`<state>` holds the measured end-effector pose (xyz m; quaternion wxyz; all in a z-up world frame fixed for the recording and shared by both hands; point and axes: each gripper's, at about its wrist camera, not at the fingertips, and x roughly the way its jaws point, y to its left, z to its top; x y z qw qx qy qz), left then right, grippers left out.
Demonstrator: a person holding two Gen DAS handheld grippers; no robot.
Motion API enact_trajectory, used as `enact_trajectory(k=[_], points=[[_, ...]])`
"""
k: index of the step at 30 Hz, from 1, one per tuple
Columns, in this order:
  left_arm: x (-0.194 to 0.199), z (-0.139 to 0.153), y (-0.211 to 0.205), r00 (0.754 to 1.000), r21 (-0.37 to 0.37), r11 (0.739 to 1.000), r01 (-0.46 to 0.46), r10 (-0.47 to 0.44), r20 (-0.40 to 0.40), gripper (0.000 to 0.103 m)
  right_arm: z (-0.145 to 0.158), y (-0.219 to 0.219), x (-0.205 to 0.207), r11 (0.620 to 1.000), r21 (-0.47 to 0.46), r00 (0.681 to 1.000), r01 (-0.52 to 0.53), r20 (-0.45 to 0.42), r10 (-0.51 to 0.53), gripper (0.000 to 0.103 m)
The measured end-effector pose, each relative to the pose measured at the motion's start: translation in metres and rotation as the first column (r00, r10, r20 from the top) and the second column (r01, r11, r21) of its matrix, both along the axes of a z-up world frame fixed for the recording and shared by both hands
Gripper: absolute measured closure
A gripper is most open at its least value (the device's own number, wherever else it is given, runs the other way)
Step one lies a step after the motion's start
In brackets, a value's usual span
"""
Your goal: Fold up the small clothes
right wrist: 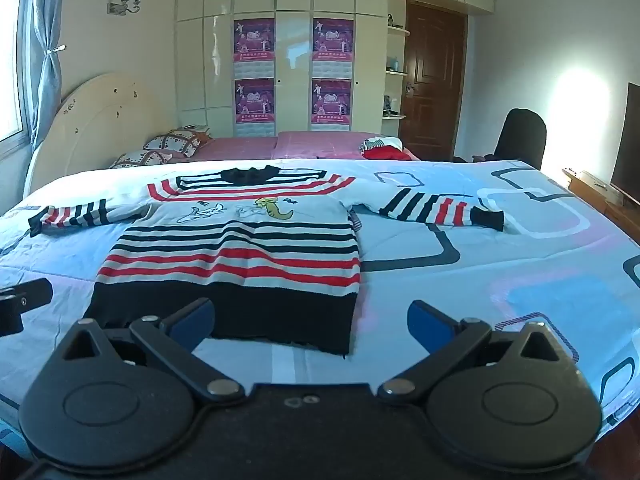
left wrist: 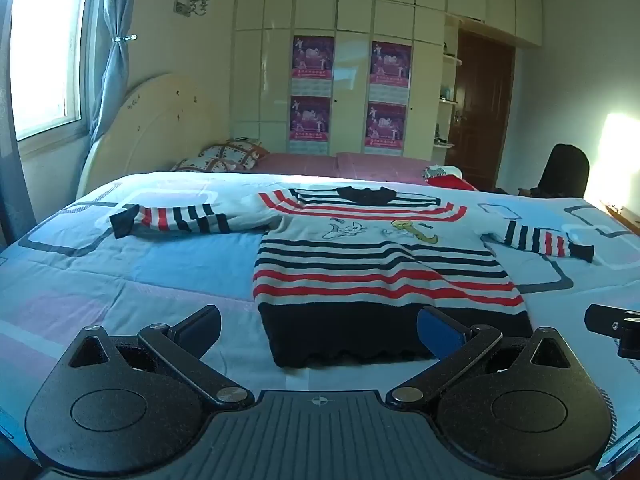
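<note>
While one small striped sweater (left wrist: 376, 256) lies spread flat and face up on the quilt (left wrist: 168, 264), both grippers hang short of its dark hem, tilted down toward the bed. The left gripper (left wrist: 320, 330) has its two fingers spread wide with nothing between them but the hem's near left corner below; the right gripper (right wrist: 310, 322) likewise stands fully spread, empty, over the hem's near right corner. In the left wrist view a tip of the right gripper shows at 3 o'clock; in the right wrist view a tip of the left one shows at 9 o'clock.

The sweater has two sleeves stretched outward: one sleeve (left wrist: 176, 220) toward 10 o'clock in the left view, the other sleeve (right wrist: 440, 208) toward 2 o'clock in the right view. Its black collar (right wrist: 250, 176) points to 12 o'clock, away from the grippers. Two cartoon figures (left wrist: 384, 232) sit on the chest between bands of red and navy stripes.

Beyond the quilt, at 12 o'clock, four purple posters (right wrist: 254, 42) hang on the wardrobe (right wrist: 292, 0) in two columns of two. Two patterned pillows (left wrist: 228, 156) lie at 11 o'clock by the headboard (left wrist: 152, 128). One heap of red and white cloth (right wrist: 384, 148) rests at 1 o'clock, and one dark chair (right wrist: 520, 136) stands at 2 o'clock near the brown door (right wrist: 434, 76).
</note>
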<state>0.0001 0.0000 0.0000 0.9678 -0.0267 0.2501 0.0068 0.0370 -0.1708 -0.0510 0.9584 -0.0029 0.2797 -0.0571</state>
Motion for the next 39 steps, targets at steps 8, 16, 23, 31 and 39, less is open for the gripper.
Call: enact_trajectory(k=[8,16,23,31,39], points=[[0.000,0.002,0.002,1.000,0.004,1.000,0.014,-0.014,0.007,0.000,0.000,-0.001,0.001,1.000,0.007,1.000,-0.004,-0.001,0.004,0.000],[0.002,0.000,-0.008,1.000,0.025,1.000,0.010,-0.009,-0.003,0.000,0.001,-0.002,0.002,1.000,0.009,1.000,-0.005,-0.010,0.005,0.000],[0.001,0.001,-0.011,1.000,0.030,0.999,0.013,-0.013,-0.001,0.000,0.000,-0.008,0.007,1.000,0.017,1.000,0.001,0.000,-0.001,0.000],[0.001,0.002,-0.012,1.000,0.027,1.000,0.011,-0.011,0.002,0.000,0.002,-0.008,0.004,1.000,0.014,1.000,-0.013,0.003,0.013,0.000],[0.001,0.004,-0.009,1.000,0.018,1.000,0.010,-0.010,0.003,0.000,0.004,-0.008,0.004,1.000,0.013,1.000,-0.012,0.009,0.012,0.000]])
